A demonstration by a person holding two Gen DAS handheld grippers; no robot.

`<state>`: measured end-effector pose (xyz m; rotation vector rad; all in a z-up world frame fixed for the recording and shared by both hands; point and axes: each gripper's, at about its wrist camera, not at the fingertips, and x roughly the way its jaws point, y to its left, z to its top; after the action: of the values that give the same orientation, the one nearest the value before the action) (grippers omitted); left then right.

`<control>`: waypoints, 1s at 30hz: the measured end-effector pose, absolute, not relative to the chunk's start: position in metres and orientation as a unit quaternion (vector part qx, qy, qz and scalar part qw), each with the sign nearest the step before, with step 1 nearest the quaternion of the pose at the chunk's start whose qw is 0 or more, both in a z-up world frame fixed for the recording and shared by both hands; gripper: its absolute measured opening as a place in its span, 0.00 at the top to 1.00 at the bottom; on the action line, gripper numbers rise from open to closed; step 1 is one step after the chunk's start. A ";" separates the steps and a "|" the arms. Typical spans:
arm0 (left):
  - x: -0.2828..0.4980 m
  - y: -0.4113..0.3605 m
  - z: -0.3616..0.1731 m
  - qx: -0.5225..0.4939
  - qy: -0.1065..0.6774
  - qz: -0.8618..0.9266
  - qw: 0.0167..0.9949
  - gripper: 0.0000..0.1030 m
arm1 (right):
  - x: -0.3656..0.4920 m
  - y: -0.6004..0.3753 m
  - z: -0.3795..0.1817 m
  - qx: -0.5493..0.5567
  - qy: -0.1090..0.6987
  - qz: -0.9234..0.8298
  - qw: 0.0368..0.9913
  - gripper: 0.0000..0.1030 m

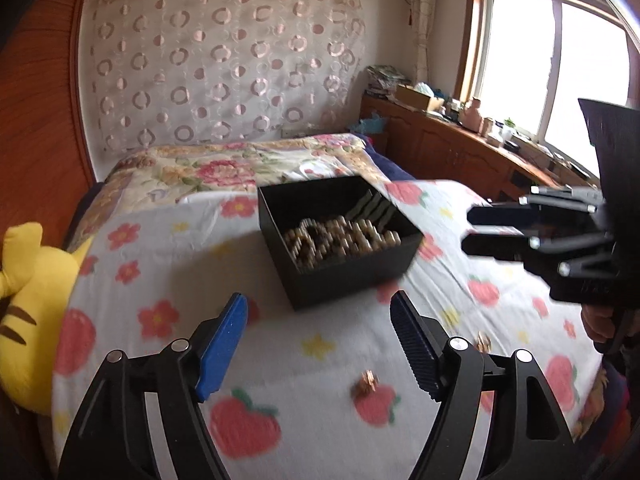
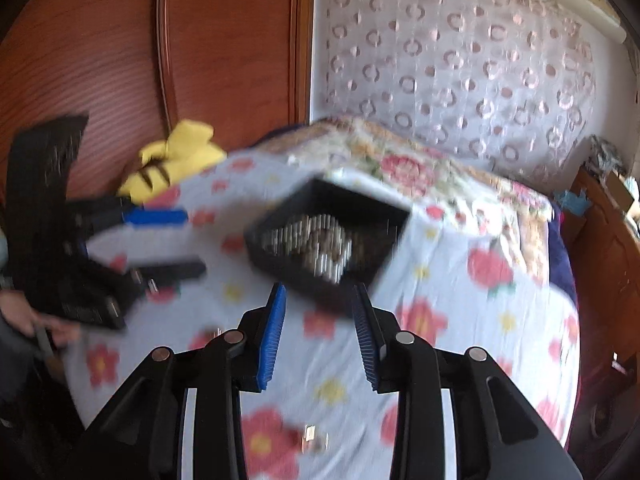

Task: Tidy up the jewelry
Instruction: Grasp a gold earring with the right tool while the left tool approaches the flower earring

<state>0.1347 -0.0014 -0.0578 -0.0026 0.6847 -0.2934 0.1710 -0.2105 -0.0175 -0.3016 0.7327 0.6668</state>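
A black open box (image 1: 340, 240) with rows of ring slots stands on the flowered bed sheet (image 1: 280, 340); it also shows, blurred, in the right wrist view (image 2: 328, 232). A small gold jewelry piece (image 1: 365, 384) lies on the sheet between my left fingers, and another (image 1: 483, 342) lies to its right. My left gripper (image 1: 320, 320) is open and empty, short of the box. My right gripper (image 2: 320, 300) is open and empty, just before the box. A small shiny piece (image 2: 314, 438) lies on the sheet under it.
A yellow striped plush toy (image 1: 28, 300) lies at the bed's left edge by the wooden headboard (image 2: 120, 60). A folded floral quilt (image 1: 240, 164) lies behind the box. A wooden cabinet (image 1: 460, 148) with clutter runs under the window at right.
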 end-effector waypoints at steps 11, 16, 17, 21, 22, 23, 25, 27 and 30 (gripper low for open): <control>0.094 -0.012 -0.080 0.001 0.360 -0.166 0.918 0.31 | 0.124 -0.240 -0.079 -0.144 0.411 0.325 0.840 0.81; 0.090 -0.018 -0.084 0.009 0.369 -0.172 0.913 0.31 | 0.126 -0.235 -0.089 -0.154 0.425 0.330 0.829 0.82; 0.090 -0.019 -0.085 0.011 0.372 -0.173 0.912 0.31 | 0.125 -0.234 -0.089 -0.159 0.422 0.326 0.831 0.83; 0.092 -0.020 -0.090 0.018 0.382 -0.172 0.908 0.31 | 0.129 -0.231 -0.091 -0.170 0.426 0.318 0.830 0.83; 0.094 -0.019 -0.091 0.019 0.384 -0.172 0.907 0.31 | 0.130 -0.232 -0.091 -0.168 0.426 0.319 0.830 0.83; 0.095 -0.020 -0.093 0.021 0.387 -0.171 0.906 0.31 | 0.132 -0.233 -0.091 -0.165 0.428 0.321 0.829 0.85; 0.096 -0.021 -0.094 0.024 0.391 -0.172 0.904 0.31 | 0.134 -0.233 -0.090 -0.167 0.428 0.317 0.829 0.93; 0.099 -0.022 -0.096 0.025 0.396 -0.173 0.901 0.31 | 0.135 -0.234 -0.090 -0.167 0.428 0.320 0.828 0.94; 0.104 -0.025 -0.097 0.025 0.400 -0.178 0.899 0.39 | 0.133 -0.237 -0.089 -0.164 0.421 0.321 0.832 0.94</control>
<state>0.1039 -0.0252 -0.0967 0.0514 0.8277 -0.3696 0.1333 -0.2366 -0.0886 -0.3479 0.8926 0.6799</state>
